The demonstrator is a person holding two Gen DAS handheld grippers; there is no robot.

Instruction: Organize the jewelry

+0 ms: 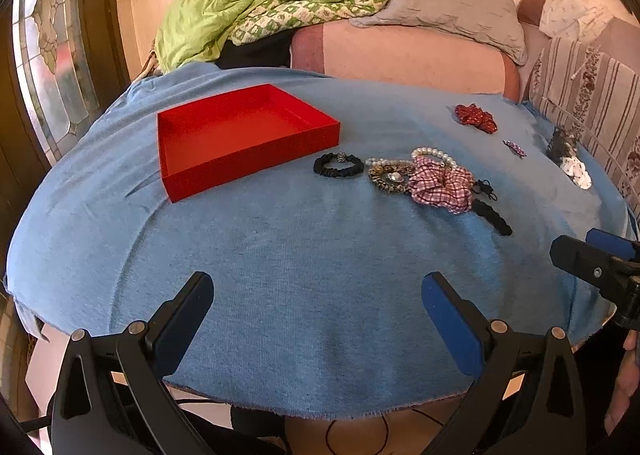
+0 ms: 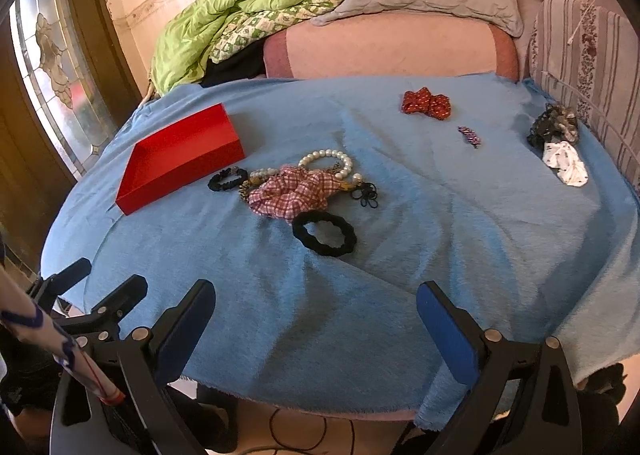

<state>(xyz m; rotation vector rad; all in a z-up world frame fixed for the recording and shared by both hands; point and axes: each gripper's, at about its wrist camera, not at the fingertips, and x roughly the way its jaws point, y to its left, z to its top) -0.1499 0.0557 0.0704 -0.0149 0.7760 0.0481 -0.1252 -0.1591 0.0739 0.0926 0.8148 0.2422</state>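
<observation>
Both grippers hang spread wide and empty over the near edge of a blue cloth — the left gripper and the right gripper each show blue pads far apart with nothing between them. From the left wrist view, the red tray sits at about eleven o'clock, bare inside. Just beside its right corner lies a small black beaded band, and at one o'clock a heap: a pearl bracelet, a leopard-print piece and a pink checked scrunchie touching one another. In the right wrist view a black scrunchie lies at twelve o'clock, just below that heap, with thin black hair ties beside it. Farther off — toward one and two o'clock — rest a red spotted bow, a small sparkly clip, and a dark scrunchie touching a white one.
</observation>
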